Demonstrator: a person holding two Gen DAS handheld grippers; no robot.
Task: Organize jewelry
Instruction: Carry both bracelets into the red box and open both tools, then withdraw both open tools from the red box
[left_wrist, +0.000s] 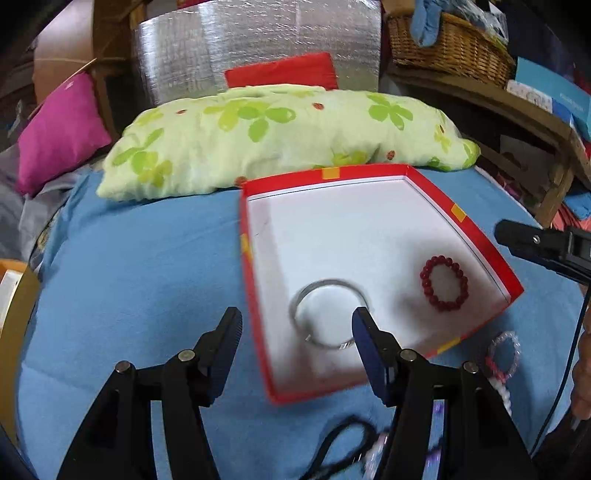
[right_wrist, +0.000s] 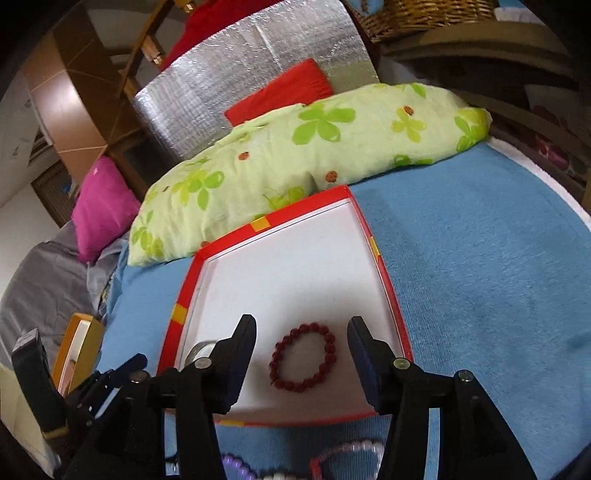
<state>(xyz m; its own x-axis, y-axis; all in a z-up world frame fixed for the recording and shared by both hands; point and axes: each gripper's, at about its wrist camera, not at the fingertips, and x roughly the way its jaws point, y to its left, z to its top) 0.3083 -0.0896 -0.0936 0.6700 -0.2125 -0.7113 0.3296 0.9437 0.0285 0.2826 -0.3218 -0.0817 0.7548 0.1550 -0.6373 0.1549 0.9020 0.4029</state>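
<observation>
Both tongs are spread wide and hold nothing: the left tongs (left_wrist: 295, 325) hang over the bangle (left_wrist: 327, 314), the right tongs (right_wrist: 301, 334) over the red beads (right_wrist: 303, 357), both lying apart in the box (right_wrist: 384, 269) on the bed (right_wrist: 480, 277). A pillow (left_wrist: 280, 133) crowds the box's far edge. Near the tongs lie more bracelets (left_wrist: 504, 354) and what may be a black cord (left_wrist: 343, 443), blurred.

Left gripper (left_wrist: 297, 328) jaws spread wide; right gripper (right_wrist: 302, 338) likewise.

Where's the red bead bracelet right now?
The red bead bracelet lies flat inside the red box, between the open right gripper fingers in the right wrist view. In the left wrist view it sits right of the silver bangle.
</observation>
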